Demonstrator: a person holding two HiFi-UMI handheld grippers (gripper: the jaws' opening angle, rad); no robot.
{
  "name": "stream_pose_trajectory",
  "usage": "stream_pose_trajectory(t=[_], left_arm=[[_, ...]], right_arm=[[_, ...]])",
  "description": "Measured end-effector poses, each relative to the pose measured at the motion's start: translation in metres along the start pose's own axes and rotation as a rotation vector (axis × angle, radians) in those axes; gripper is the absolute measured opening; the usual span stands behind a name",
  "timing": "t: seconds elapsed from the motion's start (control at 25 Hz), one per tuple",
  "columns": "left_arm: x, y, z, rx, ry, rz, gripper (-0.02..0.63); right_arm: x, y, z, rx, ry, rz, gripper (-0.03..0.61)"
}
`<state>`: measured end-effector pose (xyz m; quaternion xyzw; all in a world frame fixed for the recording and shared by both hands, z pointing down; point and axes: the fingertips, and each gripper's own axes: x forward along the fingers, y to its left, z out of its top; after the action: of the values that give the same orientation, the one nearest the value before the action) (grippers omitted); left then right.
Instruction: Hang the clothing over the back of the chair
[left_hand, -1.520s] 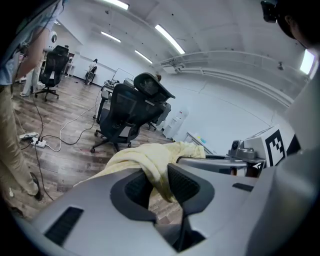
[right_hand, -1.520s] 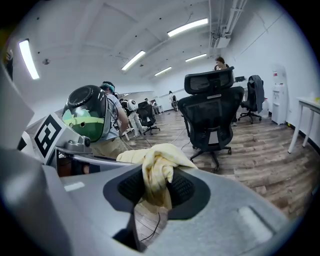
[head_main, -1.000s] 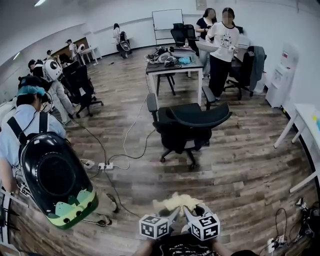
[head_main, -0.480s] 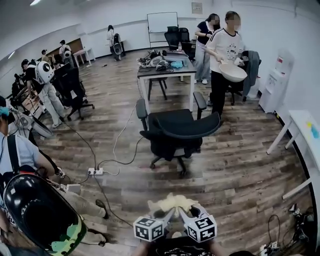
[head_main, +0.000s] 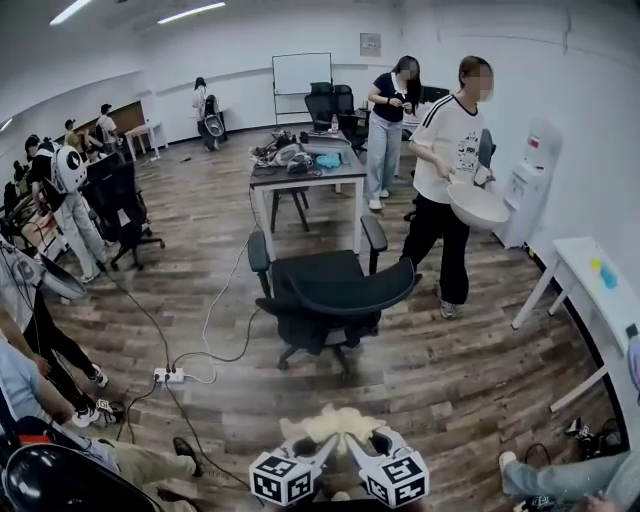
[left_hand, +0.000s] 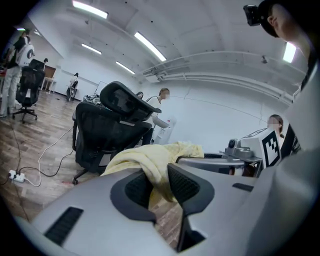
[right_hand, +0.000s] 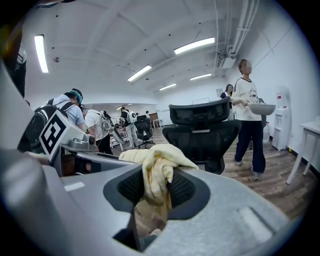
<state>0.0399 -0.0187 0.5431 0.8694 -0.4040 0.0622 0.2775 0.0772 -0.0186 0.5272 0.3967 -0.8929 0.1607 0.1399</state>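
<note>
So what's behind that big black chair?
A table stands beyond the black chair, with a heap of things on top and a small chair tucked under it. The black chair hides part of the floor between them.

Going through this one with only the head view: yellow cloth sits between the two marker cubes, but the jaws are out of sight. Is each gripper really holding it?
Observer: The left gripper is. Its own view shows it shut on a fold of the cloth.
Operator: And the right?
Observer: The right gripper is shut on the cloth too, with some of it hanging below the jaws.
Operator: How high is the cloth against the chair?
Observer: In the right gripper view the chair stands straight ahead, and its headrest shows above the cloth. The cloth looks lower than the top of the back.
</note>
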Motion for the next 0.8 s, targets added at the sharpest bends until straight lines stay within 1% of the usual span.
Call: stream_pose_trajectory(t=[0.12, 0.24, 0.64, 0.8], left_arm=[[0.0, -0.005, 0.014, 0.019, -0.019, -0.032, 0.089], [0.0, -0.005, 0.028, 0.042, -0.042, -0.047, 0.088], [-0.003, -0.012, 0.086, 0.129, -0.1, -0.07, 0.088], [-0.004, -0.013, 0.108, 0.149, -0.118, -0.053, 0.088]], right_arm=[[-0.003, -0.001, 0.013, -0.027, -0.026, -0.011, 0.107], [-0.003, -0.002, 0.026, -0.06, -0.05, -0.014, 0.107], [-0.004, -0.004, 0.083, -0.137, -0.128, -0.009, 0.106], [-0.002, -0.004, 0.106, -0.187, -0.153, -0.024, 0.104]])
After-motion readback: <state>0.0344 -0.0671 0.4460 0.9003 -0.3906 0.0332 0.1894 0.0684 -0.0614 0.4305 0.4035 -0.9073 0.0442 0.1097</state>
